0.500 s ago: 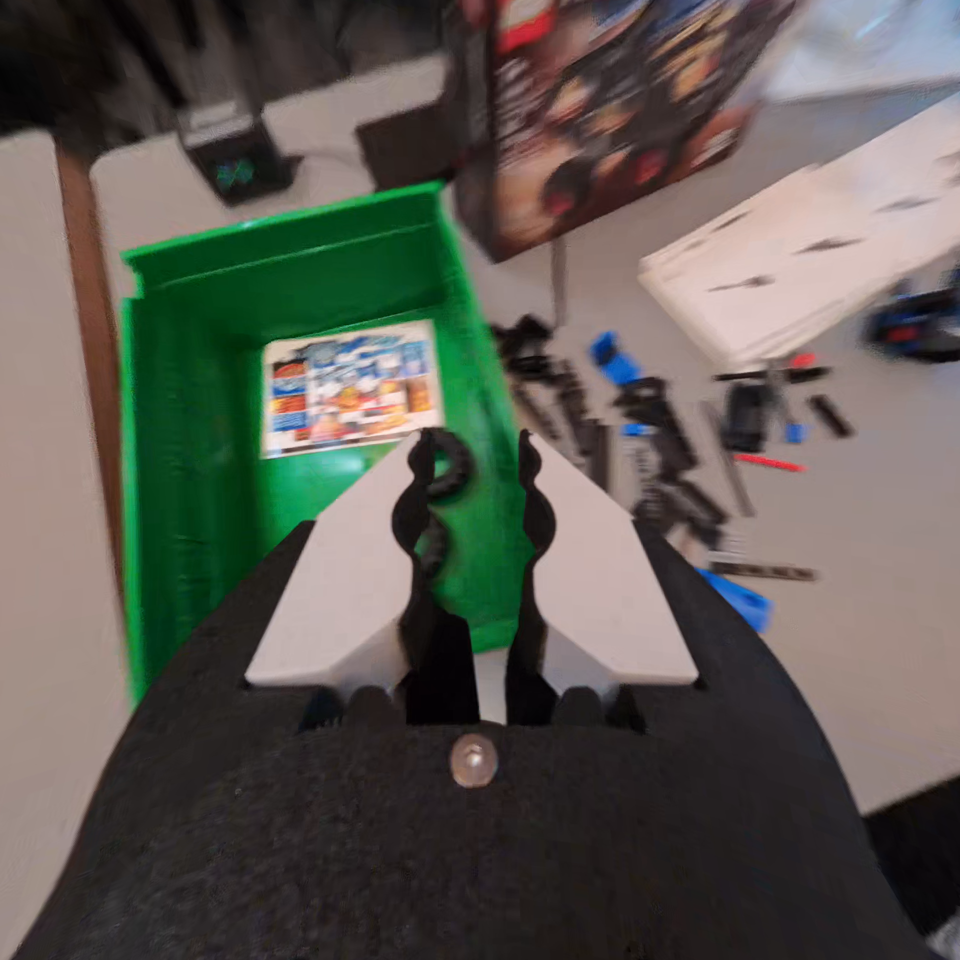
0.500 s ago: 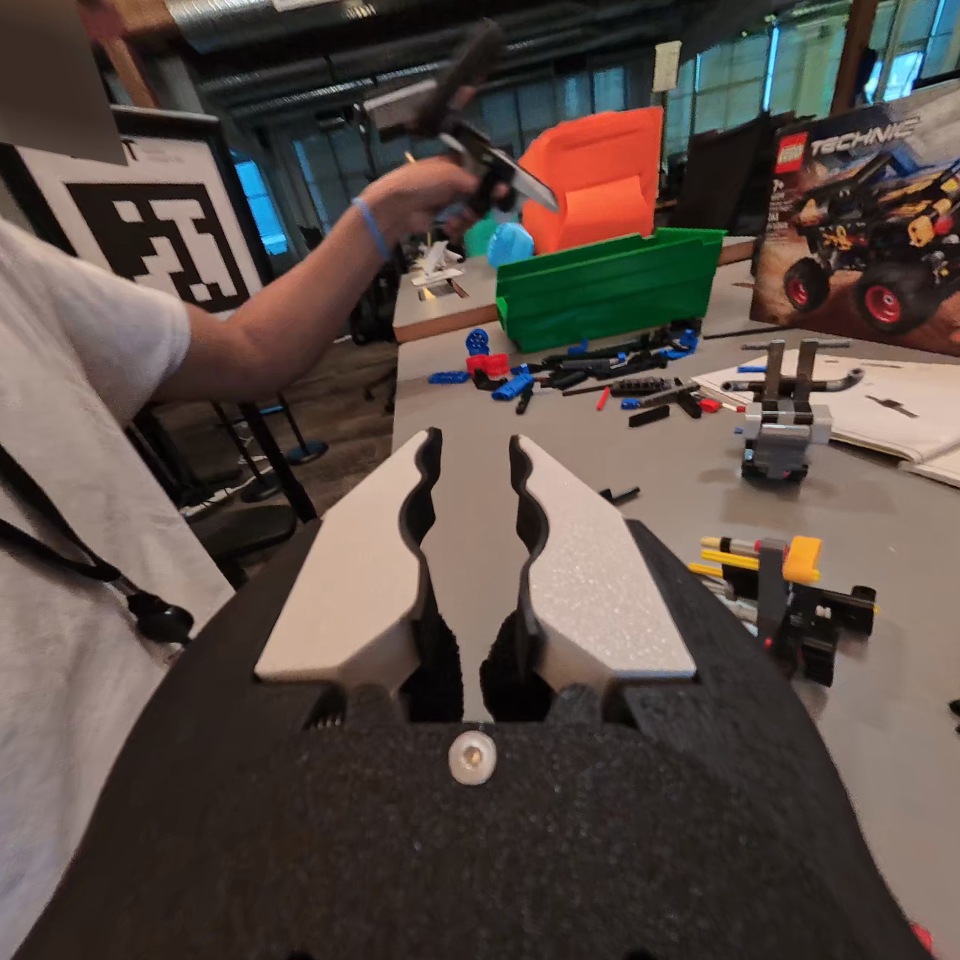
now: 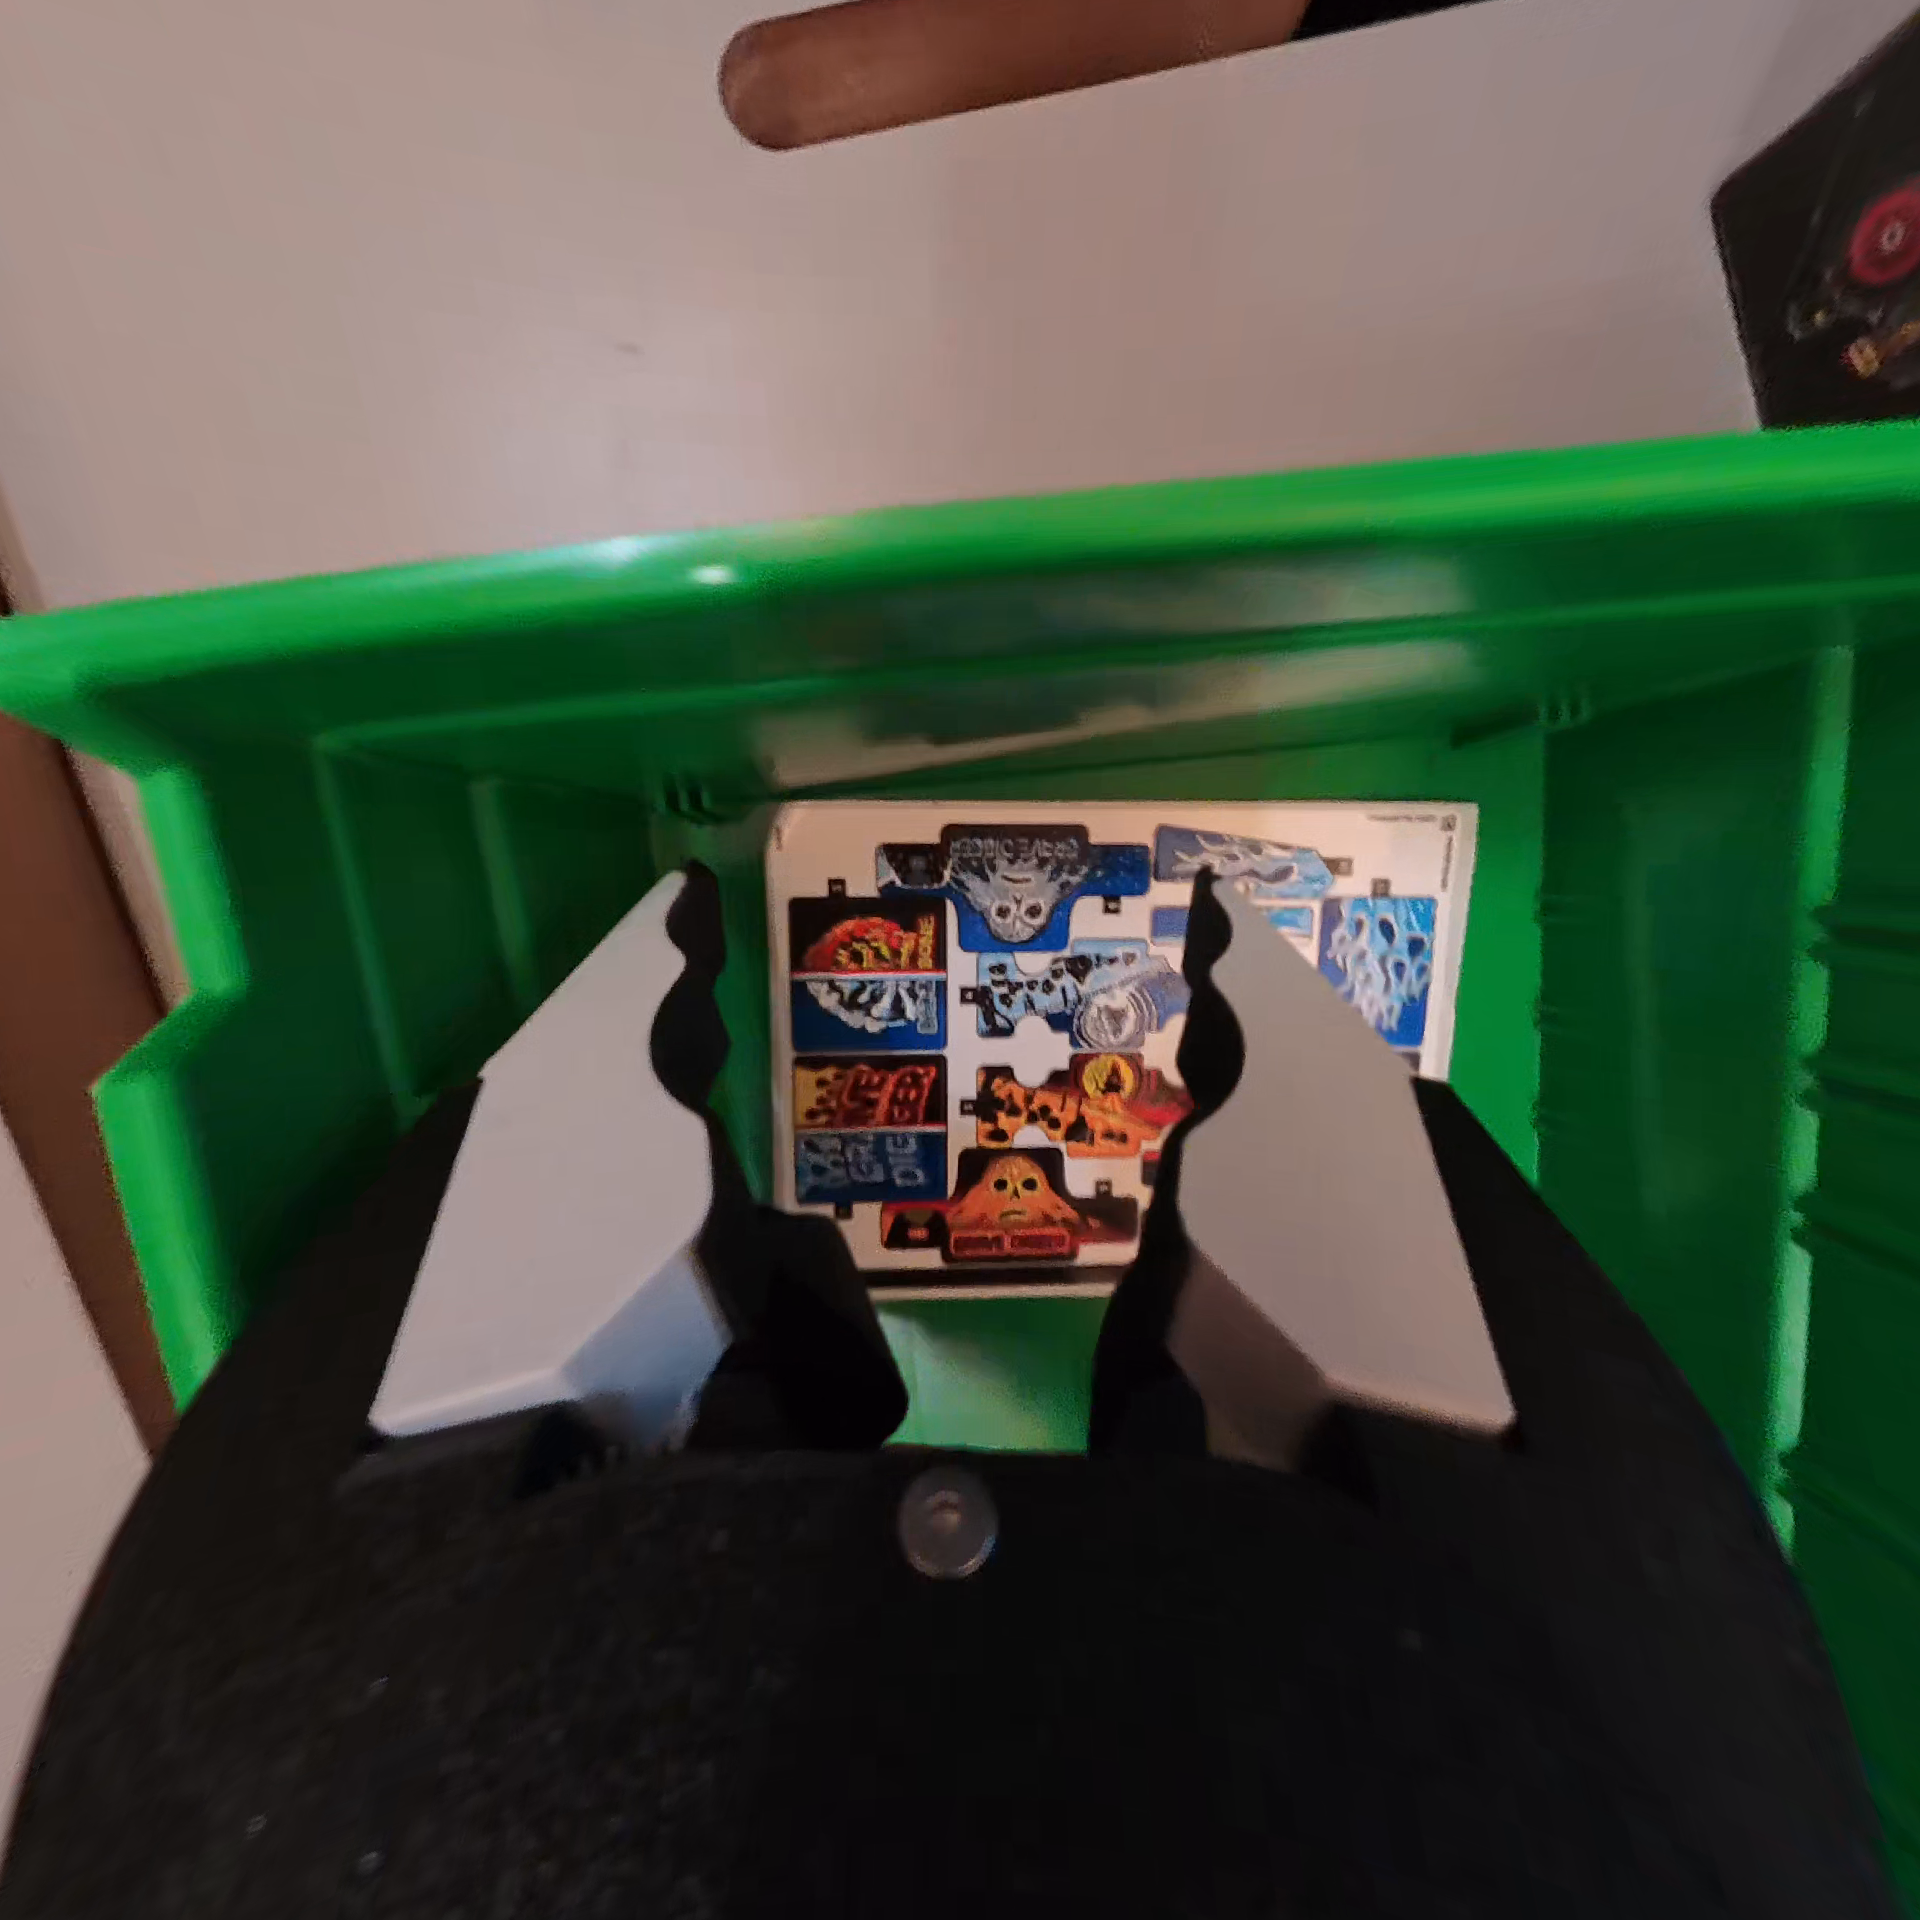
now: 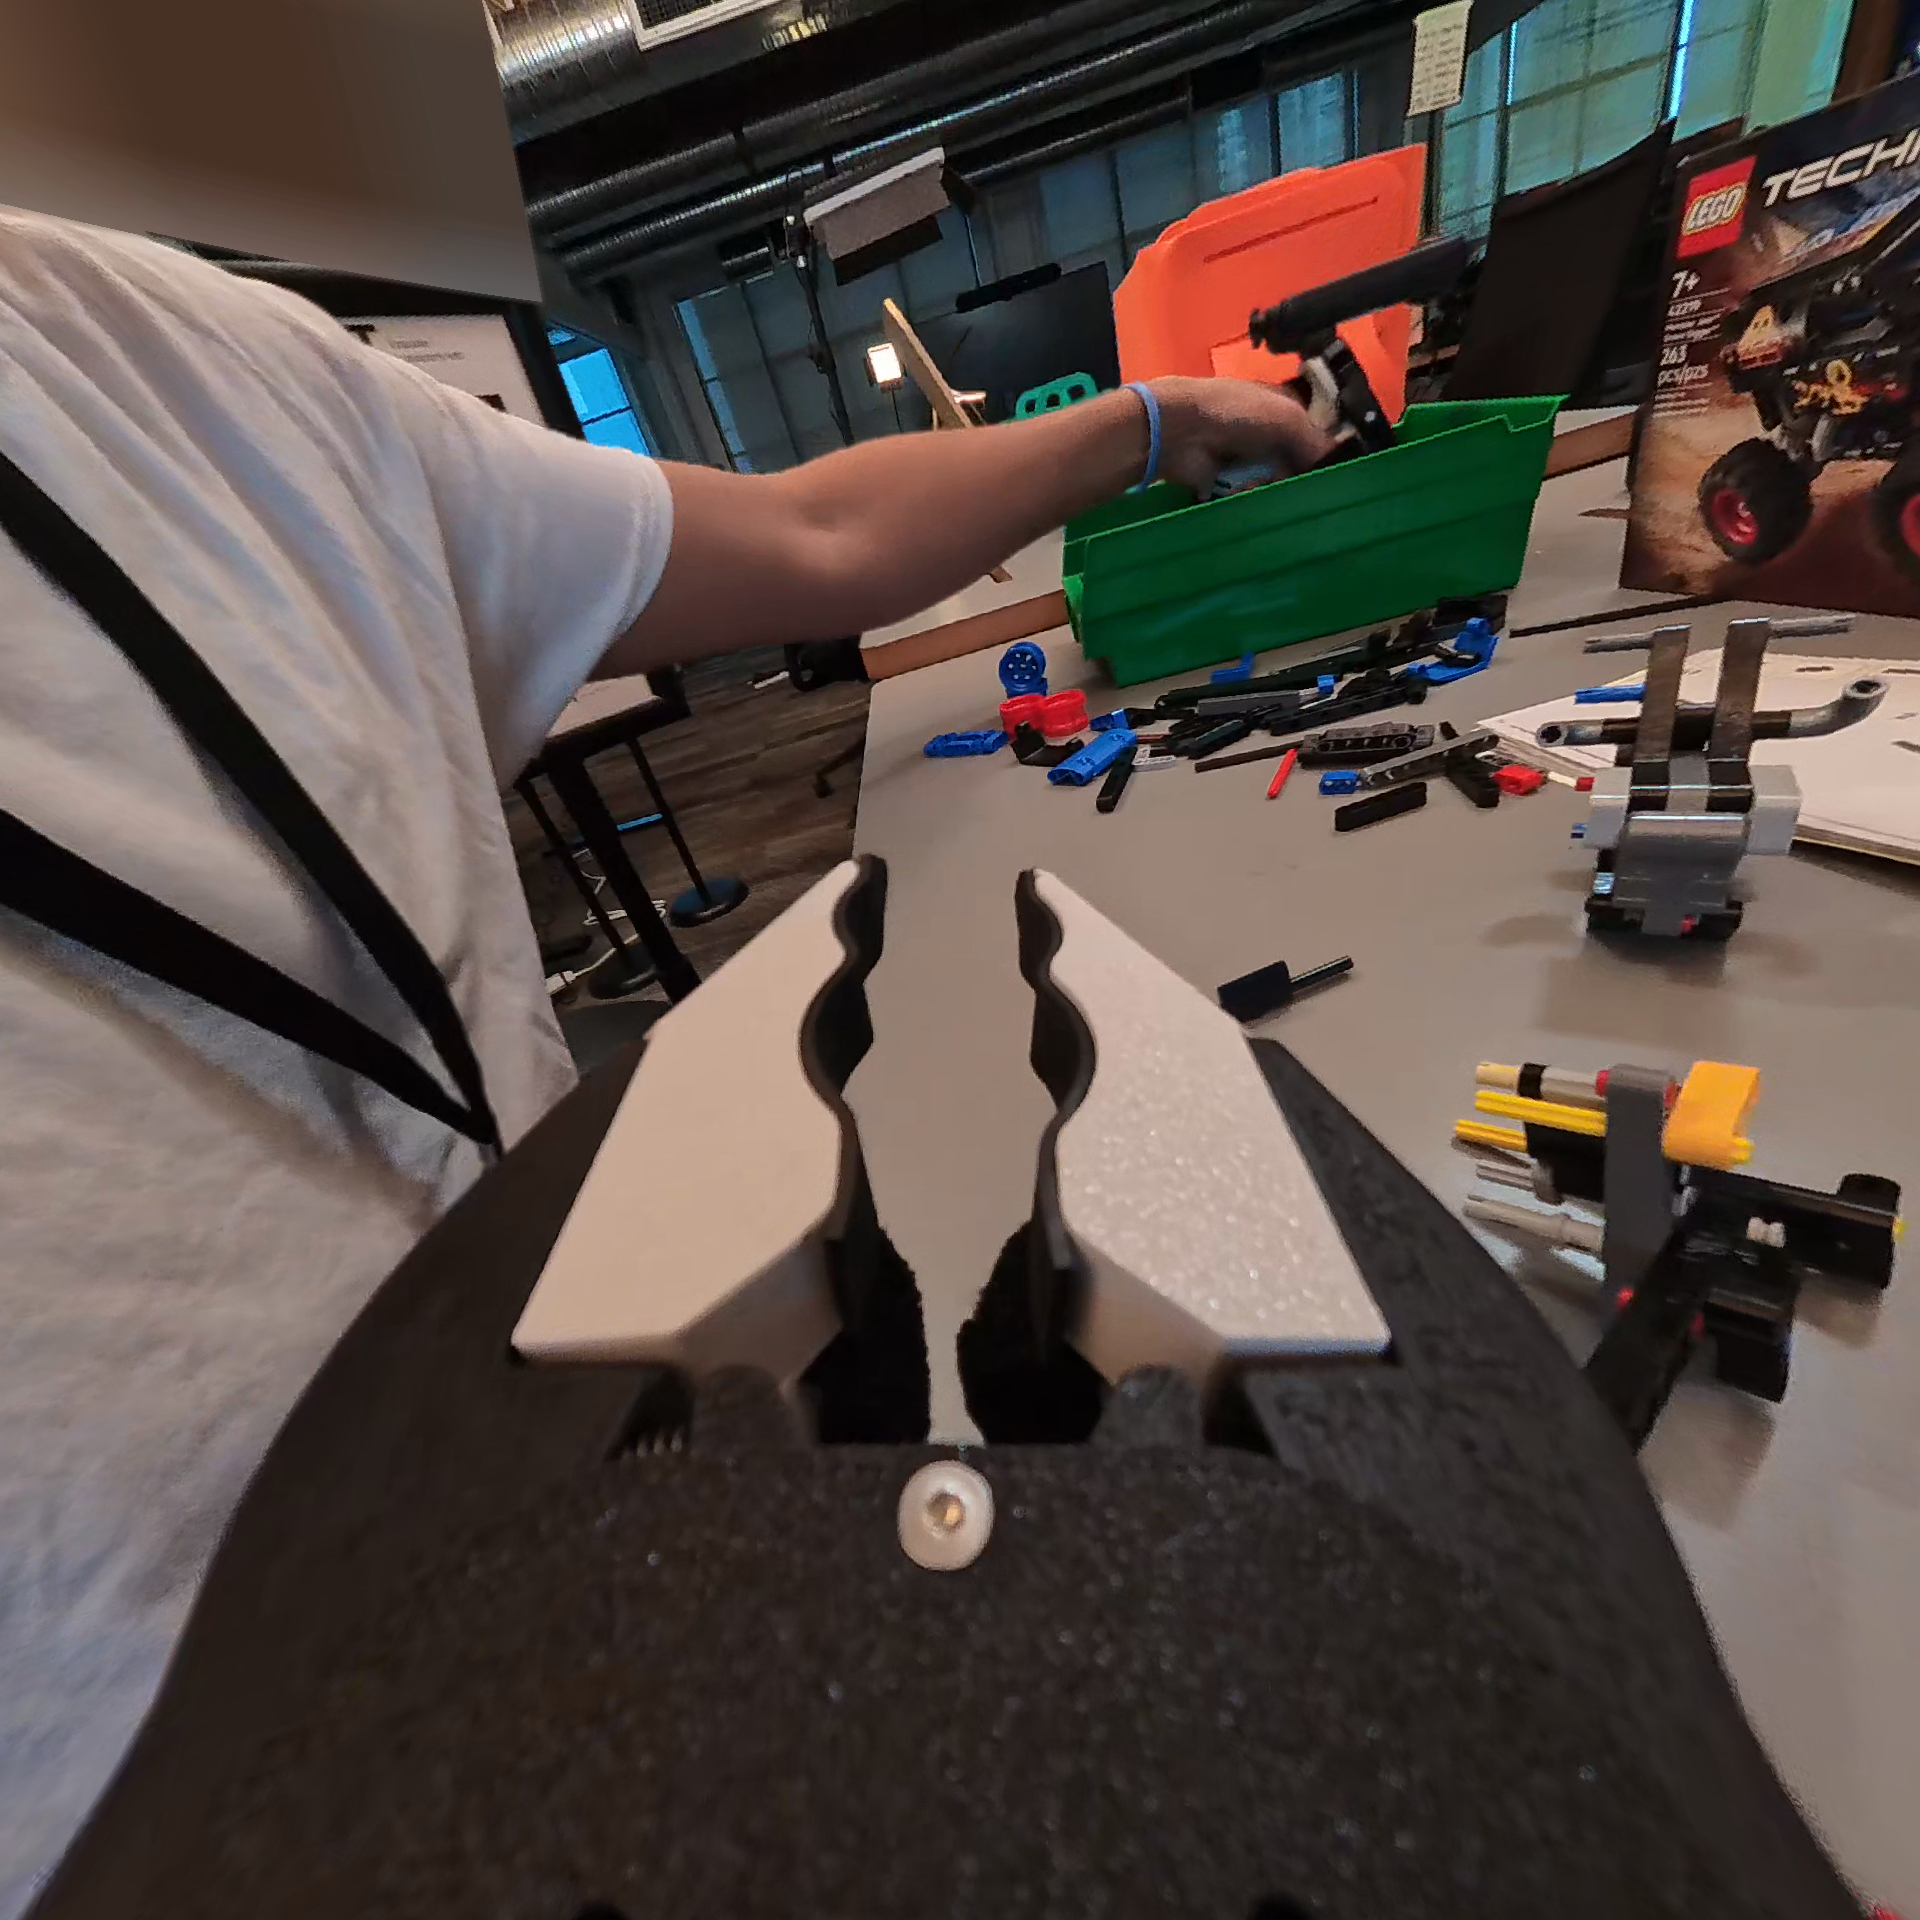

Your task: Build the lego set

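Sticker sheet (image 3: pixel 1112 1039) inside green bin (image 3: pixel 935 582)

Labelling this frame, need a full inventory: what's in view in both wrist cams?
green bin: 1, green, far table edge
sticker sheet: 1, multicolour on white, flat on bin floor
loose parts: many, mostly black, blue, red, scattered in front of bin
set box: 1, upright, right of bin
instruction booklet: 1, white, open, right side
grey and black sub-assembly: 1, standing on the booklet's near edge
yellow and black sub-assembly: 1, near right
black pin: 1, alone mid-table
orange bin: 1, behind green bin
left gripper: open, inside green bin over the sheet
right gripper: open, empty, over the table
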{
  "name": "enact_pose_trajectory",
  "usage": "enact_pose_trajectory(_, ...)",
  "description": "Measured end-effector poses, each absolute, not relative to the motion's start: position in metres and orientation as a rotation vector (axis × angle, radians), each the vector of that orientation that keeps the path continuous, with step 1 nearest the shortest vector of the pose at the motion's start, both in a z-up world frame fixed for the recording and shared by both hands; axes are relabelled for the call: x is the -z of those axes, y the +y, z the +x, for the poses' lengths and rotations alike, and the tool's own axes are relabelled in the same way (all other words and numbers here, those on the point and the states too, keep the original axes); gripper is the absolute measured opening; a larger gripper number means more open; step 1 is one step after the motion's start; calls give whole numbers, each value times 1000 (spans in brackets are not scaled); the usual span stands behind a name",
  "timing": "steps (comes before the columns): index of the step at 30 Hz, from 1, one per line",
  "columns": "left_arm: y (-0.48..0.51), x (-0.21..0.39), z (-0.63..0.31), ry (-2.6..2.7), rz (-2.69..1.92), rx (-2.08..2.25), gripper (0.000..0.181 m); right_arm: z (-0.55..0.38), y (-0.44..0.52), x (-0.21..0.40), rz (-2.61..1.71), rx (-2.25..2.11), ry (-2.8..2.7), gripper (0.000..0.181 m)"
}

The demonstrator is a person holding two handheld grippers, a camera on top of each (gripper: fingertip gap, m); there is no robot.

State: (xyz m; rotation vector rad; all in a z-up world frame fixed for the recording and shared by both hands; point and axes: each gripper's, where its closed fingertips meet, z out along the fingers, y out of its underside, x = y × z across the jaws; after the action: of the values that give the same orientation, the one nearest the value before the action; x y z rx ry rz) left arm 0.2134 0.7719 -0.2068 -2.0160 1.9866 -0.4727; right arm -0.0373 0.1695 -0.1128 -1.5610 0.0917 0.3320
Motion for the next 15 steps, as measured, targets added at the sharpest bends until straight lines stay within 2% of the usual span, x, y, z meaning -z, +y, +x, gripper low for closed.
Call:
enact_pose_trajectory(1,774,209,215,1961,-2030,500,89,-37,170,113,-1561,-343,94,24)
enact_pose_trajectory(4,770,209,222,1900,-2047,622,92,-37,171,114,-1561,-370,104,24)
enact_pose_trajectory(11,774,223,224,1868,-1994,486,101,-37,172,113,-1557,-403,112,25)
enact_pose_trajectory(15,776,223,226,1777,-1996,536,98,-36,172,114,-1552,-423,124,25)
